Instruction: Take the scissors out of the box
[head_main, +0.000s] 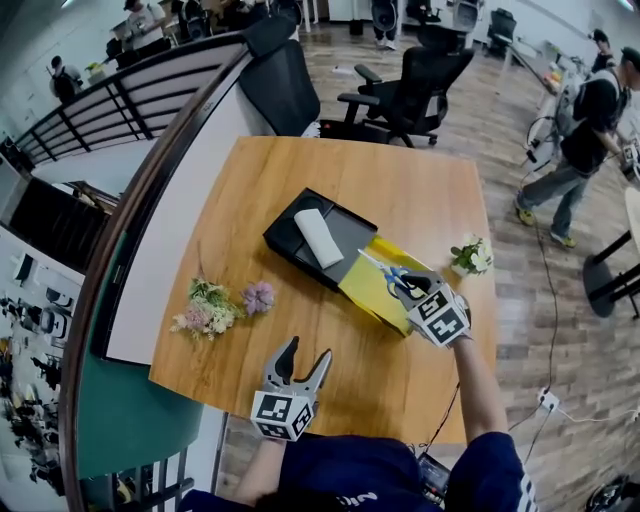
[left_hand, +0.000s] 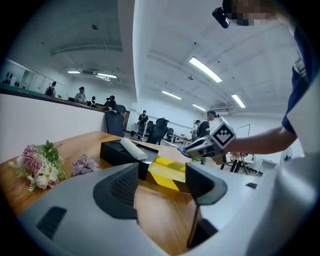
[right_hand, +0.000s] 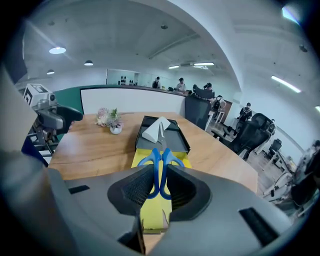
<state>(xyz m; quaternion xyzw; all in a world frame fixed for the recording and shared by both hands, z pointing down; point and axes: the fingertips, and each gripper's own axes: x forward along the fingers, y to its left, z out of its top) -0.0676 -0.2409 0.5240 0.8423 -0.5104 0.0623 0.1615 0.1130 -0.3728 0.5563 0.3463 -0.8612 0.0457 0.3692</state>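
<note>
Right gripper (right_hand: 159, 176) is pinching the blue-handled scissors (right_hand: 160, 159) by the handles, holding them in the air just above the yellow end of the box (head_main: 283, 236), blades pointing toward its black tray, where a white roll (head_main: 318, 237) lies. Left gripper (head_main: 308, 358) hangs over the worktop (head_main: 250, 170) on the person's side of the box, jaws spread wide, nothing between them.
</note>
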